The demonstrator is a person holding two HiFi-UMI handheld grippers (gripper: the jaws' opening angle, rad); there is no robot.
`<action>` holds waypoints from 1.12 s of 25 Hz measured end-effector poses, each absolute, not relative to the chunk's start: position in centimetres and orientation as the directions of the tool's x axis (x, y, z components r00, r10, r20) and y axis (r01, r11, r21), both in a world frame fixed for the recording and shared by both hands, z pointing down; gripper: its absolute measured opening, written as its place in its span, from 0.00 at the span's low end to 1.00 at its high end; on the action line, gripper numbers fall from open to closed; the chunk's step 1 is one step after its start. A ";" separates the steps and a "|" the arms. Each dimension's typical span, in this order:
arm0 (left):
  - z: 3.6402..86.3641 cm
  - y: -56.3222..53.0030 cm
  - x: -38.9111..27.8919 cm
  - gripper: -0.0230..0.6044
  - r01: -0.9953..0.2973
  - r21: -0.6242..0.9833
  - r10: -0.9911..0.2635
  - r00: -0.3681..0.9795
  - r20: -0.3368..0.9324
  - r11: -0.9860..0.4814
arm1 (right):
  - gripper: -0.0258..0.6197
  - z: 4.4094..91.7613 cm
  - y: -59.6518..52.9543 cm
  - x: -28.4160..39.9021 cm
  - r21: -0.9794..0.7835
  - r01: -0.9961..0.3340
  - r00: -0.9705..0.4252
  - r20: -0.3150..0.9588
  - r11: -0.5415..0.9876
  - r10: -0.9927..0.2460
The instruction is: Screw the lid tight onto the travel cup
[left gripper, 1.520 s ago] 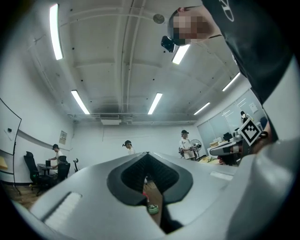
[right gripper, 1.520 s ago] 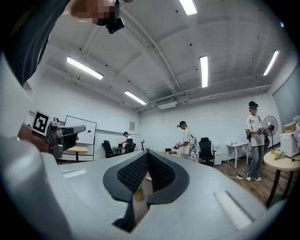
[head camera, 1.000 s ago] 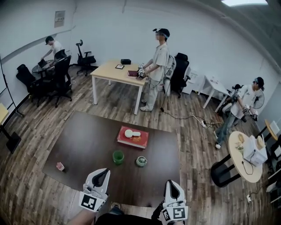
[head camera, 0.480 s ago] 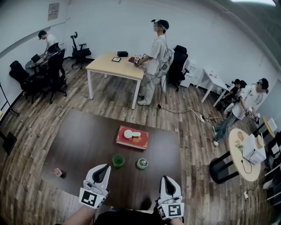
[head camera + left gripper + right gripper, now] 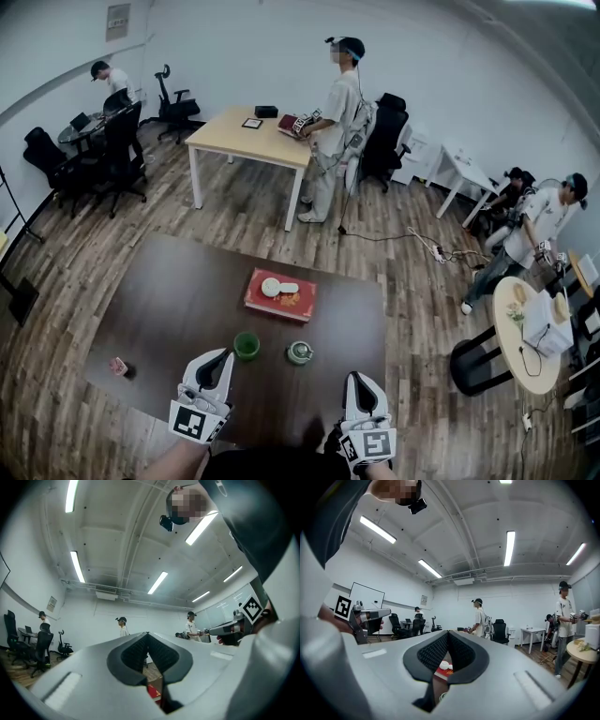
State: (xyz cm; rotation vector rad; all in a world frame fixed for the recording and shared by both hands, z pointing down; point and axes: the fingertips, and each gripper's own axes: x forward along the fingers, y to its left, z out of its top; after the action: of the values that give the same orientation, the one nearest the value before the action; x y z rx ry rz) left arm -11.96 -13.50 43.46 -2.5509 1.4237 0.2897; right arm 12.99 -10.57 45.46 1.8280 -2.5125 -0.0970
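Head view: the green travel cup [image 5: 247, 345] stands upright on the dark table [image 5: 169, 309], a little back from the middle of its near edge. Its lid [image 5: 300, 352] lies just beside it to the right, apart from it and not yet fitted. A red box [image 5: 281, 293] sits toward the far edge, and a small pink object [image 5: 117, 366] sits by the near left corner. The left gripper [image 5: 223, 357] and right gripper [image 5: 360, 379] hover over the near edge, the left nearer the cup and the right nearer the lid — probably lining up a reach. Only square markers show; no writing is readable.

Left gripper view: jaws pressed together, nothing between them, tilted up at the room.

Right gripper view: jaws likewise closed and empty — the red box shows beyond them.
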 end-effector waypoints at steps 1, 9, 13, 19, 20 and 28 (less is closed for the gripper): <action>43.4 -13.5 -11.8 0.04 -0.850 -0.085 -0.806 0.521 -0.283 -0.519 | 0.05 45.5 -10.6 13.0 0.069 -0.948 -0.311 -0.008 0.310 -0.950; 45.3 -14.8 -9.6 0.97 -0.808 -0.055 -0.785 0.585 -0.206 -0.587 | 0.05 46.4 -11.4 12.9 0.062 -0.940 -0.335 0.014 0.335 -0.942; 45.0 -14.9 -9.9 0.97 -0.812 -0.060 -0.787 0.579 -0.213 -0.580 | 0.87 46.3 -12.7 10.8 0.103 -0.894 -0.436 0.022 0.436 -0.899; 45.7 -15.3 -10.2 0.97 -0.824 -0.041 -0.804 0.561 -0.199 -0.565 | 0.96 46.2 -14.3 10.5 0.166 -0.875 -0.455 0.046 0.456 -0.889; 45.9 -15.2 -10.2 0.97 -0.826 -0.040 -0.806 0.558 -0.197 -0.562 | 0.96 46.3 -14.5 10.6 0.164 -0.875 -0.453 0.051 0.455 -0.890; 51.5 -17.6 -11.2 0.97 -0.836 -0.009 -0.829 0.545 -0.121 -0.548 | 0.96 47.3 -15.8 12.2 0.173 -0.886 -0.423 0.081 0.430 -0.903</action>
State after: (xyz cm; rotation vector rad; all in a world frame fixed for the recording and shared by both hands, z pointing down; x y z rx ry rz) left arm -11.20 -17.64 51.46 -2.7032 1.4587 0.1574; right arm 12.16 -15.84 47.26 1.5882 -2.5171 -0.1546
